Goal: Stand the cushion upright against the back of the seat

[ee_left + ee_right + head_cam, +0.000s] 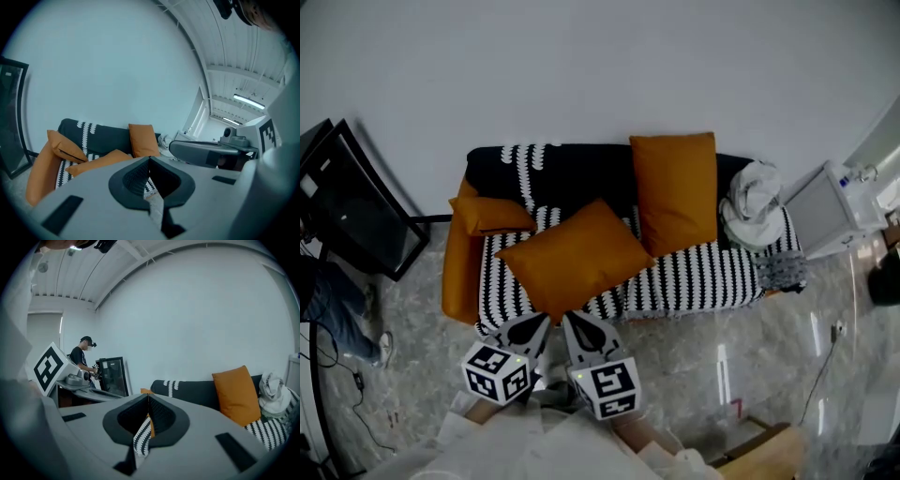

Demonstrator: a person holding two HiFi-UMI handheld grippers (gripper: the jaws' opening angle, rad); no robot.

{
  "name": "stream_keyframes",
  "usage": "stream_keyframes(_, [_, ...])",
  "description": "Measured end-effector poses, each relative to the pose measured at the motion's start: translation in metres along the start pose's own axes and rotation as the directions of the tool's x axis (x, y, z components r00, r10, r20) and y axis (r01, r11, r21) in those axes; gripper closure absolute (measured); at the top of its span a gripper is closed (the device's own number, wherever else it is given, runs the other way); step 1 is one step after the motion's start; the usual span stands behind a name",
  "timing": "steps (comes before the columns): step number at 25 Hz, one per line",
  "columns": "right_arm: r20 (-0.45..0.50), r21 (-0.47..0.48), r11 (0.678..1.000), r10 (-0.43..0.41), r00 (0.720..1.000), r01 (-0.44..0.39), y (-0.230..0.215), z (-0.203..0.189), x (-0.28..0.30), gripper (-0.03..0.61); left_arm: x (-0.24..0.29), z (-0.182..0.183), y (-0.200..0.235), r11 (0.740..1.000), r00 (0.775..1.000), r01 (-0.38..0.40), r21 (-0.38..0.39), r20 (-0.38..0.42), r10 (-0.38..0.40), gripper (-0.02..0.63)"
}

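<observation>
Here we are in front of the black-and-white striped sofa (694,277). The orange square fabric cushion (577,255) that matters lies flat on the seat, turned like a diamond. Its near corner sits right at the seat's front edge, and its far corner stops short of the black backrest (572,173). The left gripper (536,324) and the right gripper (578,324) hover side by side just in front of that near corner. Both have their fingers pressed together with nothing between them, so neither has a hold on the cushion yet.

Now the risks. With the fingers closed like that, a push forward would likely only nudge the cushion, and so close to the edge it could slip off onto the floor. If it is pinched by that one corner alone, the soft filling will probably sag and fold instead of standing. The gap on the backrest is tight too. A taller orange cushion (675,192) already stands upright just to the right, and a small orange pillow (492,214) rests at the left armrest. A careless swing could topple either one.
</observation>
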State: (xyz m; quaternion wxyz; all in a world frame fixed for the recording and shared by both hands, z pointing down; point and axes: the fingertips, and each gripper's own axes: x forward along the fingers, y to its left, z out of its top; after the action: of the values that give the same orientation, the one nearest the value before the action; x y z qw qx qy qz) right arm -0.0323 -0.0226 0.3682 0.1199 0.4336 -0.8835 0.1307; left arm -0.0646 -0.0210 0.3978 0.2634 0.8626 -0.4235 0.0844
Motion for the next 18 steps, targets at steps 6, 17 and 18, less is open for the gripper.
stream_keyframes(6, [-0.001, 0.027, 0.998, -0.049, 0.999, 0.049, 0.0, -0.002, 0.008, 0.566, 0.0, 0.002, 0.009, 0.999, 0.999, 0.044, 0.002, -0.017, -0.044, 0.607])
stream_keyframes(17, [-0.027, 0.052, 0.997, -0.06, 0.998, 0.061, -0.006, -0.015, 0.009, 0.566, -0.001, -0.009, 0.011, 0.999, 0.998, 0.048, -0.011, -0.045, -0.049, 0.607])
stream_keyframes(18, [-0.03, 0.052, 0.997, -0.055, 0.998, 0.057, -0.006, -0.015, 0.009, 0.566, -0.001, -0.009, 0.011, 0.999, 0.998, 0.047, -0.016, -0.042, -0.048, 0.607])
